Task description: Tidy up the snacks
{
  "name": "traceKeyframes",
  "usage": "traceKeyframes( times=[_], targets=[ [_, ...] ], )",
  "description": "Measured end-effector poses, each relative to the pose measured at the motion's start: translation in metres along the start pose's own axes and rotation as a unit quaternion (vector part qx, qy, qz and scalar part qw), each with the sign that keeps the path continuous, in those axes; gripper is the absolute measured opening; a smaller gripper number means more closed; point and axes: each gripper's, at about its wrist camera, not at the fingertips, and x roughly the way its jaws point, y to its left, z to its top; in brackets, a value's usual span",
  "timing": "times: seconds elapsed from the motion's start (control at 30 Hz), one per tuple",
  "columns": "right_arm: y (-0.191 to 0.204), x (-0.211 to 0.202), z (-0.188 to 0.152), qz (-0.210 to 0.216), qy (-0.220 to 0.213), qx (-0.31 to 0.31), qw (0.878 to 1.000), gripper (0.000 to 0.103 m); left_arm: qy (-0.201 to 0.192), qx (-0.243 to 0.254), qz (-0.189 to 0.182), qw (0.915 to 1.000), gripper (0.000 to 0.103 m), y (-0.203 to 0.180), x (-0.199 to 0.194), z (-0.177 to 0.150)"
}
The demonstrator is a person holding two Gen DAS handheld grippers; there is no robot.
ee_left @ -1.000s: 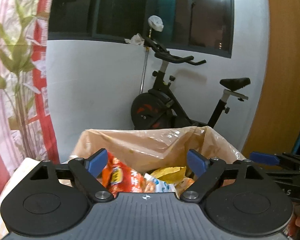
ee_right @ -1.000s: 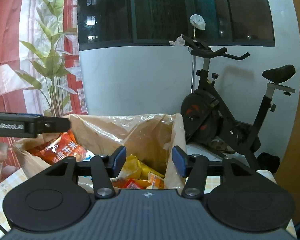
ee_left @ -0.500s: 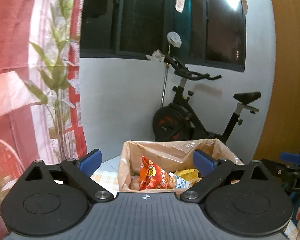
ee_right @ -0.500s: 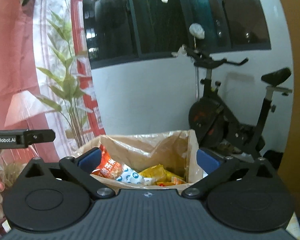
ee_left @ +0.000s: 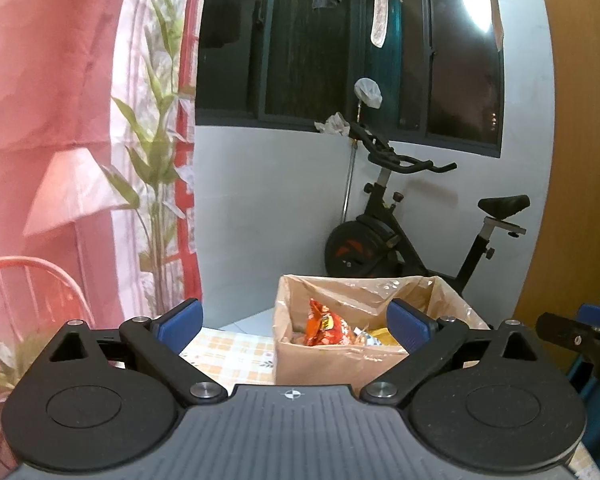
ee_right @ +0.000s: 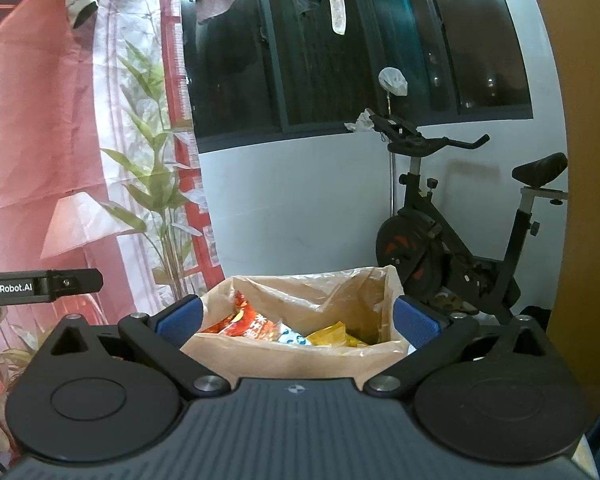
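Note:
A cardboard box (ee_left: 332,362) lined with clear plastic stands on a checked tablecloth (ee_left: 228,346). Inside lie snack packs: an orange-red bag (ee_left: 326,326), a white-blue pack (ee_right: 290,337) and a yellow pack (ee_right: 334,334). My left gripper (ee_left: 294,320) hangs open, back from the box and a little above it, with nothing between its blue pads. My right gripper (ee_right: 296,320) is open too, empty, with the box (ee_right: 300,354) framed between its fingers. The tip of the right gripper shows at the right edge of the left wrist view, and the left gripper's arm shows at the left of the right wrist view.
An exercise bike (ee_left: 412,236) stands against the white wall behind the box. A red and white curtain with a leaf print (ee_left: 152,168) hangs at the left. A wooden panel (ee_left: 576,160) rises at the right. Clothes hang before the dark window (ee_right: 340,40).
Both grippers have drawn back and up from the box, which looks smaller now. The right gripper's jaws have spread much wider, the left's a little wider. The snacks stay in the box.

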Motion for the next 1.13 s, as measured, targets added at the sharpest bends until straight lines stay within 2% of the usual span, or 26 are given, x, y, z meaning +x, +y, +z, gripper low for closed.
traceKeyframes(
  times=[0.33, 1.13],
  targets=[
    [0.011, -0.015, -0.002, -0.002, 0.0, -0.001, 1.0, 0.103, -0.018, 0.018, 0.013, 0.9996, 0.099, 0.0, -0.024, 0.002],
    [0.014, -0.021, -0.002, -0.012, -0.004, -0.009, 1.0, 0.103, -0.019, 0.024, 0.014, 0.9994, 0.099, -0.002, -0.027, -0.002]
  ],
)
